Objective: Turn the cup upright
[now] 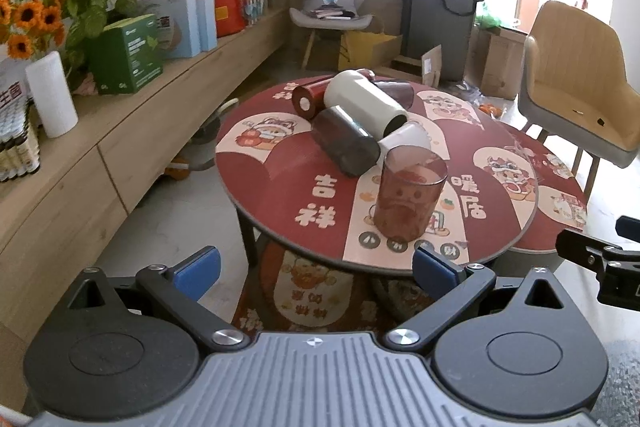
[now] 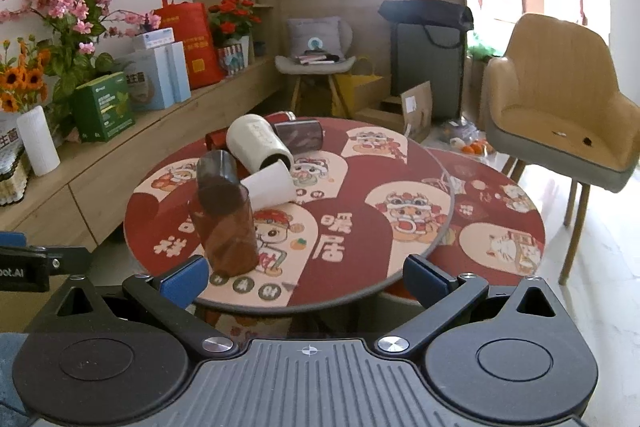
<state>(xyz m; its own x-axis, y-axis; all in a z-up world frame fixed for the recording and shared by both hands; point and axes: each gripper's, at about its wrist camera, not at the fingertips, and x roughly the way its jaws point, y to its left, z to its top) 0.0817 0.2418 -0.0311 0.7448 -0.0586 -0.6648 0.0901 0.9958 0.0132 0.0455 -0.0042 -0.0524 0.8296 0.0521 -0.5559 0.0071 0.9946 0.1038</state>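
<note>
A translucent brown cup (image 1: 410, 197) stands upright near the front edge of the round red table (image 1: 280, 179); it also shows in the right wrist view (image 2: 226, 227). Behind it several cups lie on their sides in a pile: a dark grey cup (image 1: 344, 141), a large white cup (image 1: 364, 103), a small white cup (image 1: 408, 139), a red cup (image 1: 310, 99) and a dark brown cup (image 1: 394, 93). My left gripper (image 1: 316, 267) is open and empty, short of the table's front edge. My right gripper (image 2: 306, 279) is open and empty, at the table's front edge.
A second, lower round table (image 2: 500, 227) sits to the right. A beige armchair (image 2: 560, 107) stands at the right. A long wooden sideboard (image 1: 120, 131) with boxes, flowers and a white vase (image 1: 52, 95) runs along the left.
</note>
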